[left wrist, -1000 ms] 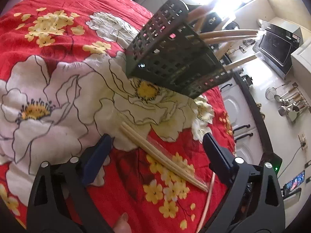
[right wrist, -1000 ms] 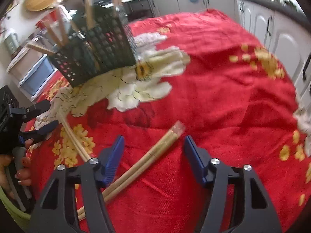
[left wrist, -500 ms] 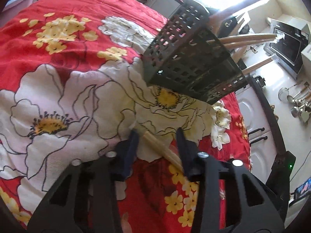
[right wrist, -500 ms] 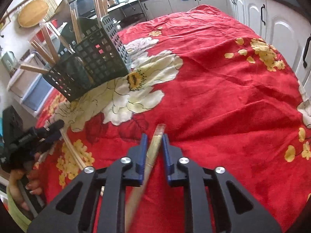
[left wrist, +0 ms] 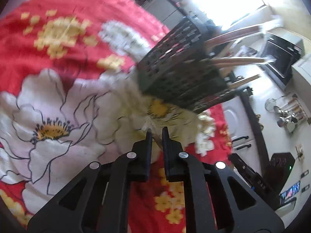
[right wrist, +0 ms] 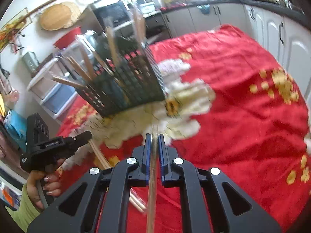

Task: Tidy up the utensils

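A black mesh utensil basket (left wrist: 180, 77) stands on the red flowered cloth with several wrapped chopstick pairs in it; it also shows in the right wrist view (right wrist: 124, 85). My left gripper (left wrist: 155, 131) is shut on a wrapped chopstick pair (left wrist: 157, 140), just in front of the basket. My right gripper (right wrist: 155, 136) is shut on another wrapped chopstick pair (right wrist: 152, 174), which runs back between its fingers. The left gripper (right wrist: 85, 136) shows at the left in the right wrist view, its chopstick pair (right wrist: 99, 153) slanting down to the cloth.
The red cloth (right wrist: 243, 116) covers the table. White kitchen cabinets (right wrist: 281, 35) stand beyond the far right edge. An oven (left wrist: 279, 58) and hanging ladles (left wrist: 287, 112) show past the basket in the left wrist view. Storage drawers (right wrist: 56, 93) stand behind the basket.
Both grippers have closed from wide open onto their chopstick pairs and lifted them off the cloth. Both views have moved closer to the basket.
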The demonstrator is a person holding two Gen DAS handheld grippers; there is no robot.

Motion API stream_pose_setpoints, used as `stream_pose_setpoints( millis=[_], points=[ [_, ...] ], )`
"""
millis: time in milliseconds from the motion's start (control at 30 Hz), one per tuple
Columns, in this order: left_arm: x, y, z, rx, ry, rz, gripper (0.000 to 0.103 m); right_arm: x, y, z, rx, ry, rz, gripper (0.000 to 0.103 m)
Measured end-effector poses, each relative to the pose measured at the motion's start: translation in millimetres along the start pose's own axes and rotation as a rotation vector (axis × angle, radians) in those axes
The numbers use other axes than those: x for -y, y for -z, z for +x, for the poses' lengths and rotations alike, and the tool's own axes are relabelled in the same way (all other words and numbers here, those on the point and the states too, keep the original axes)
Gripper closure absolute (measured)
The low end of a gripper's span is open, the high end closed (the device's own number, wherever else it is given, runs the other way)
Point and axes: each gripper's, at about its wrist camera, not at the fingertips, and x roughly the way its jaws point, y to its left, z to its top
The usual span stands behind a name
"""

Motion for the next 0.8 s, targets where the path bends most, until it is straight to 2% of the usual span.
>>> stream_pose_setpoints(
  millis=[333, 533, 800],
  points=[
    [77, -20, -66, 0.179, 0.058, 0.226, 0.101, -33, -36, -32, 0.128, -0.065, -0.098, 0.096],
    [117, -22, -84, 0.232, 0.098, 0.320, 0.101, -50, -51, -49, 0.202, -0.090, -0.140, 0.096],
    [149, -31, -103, 0.297, 0.136, 0.396, 0.101, -67, -71, -69, 0.302, -0.109, -0.175, 0.096]
  ],
)
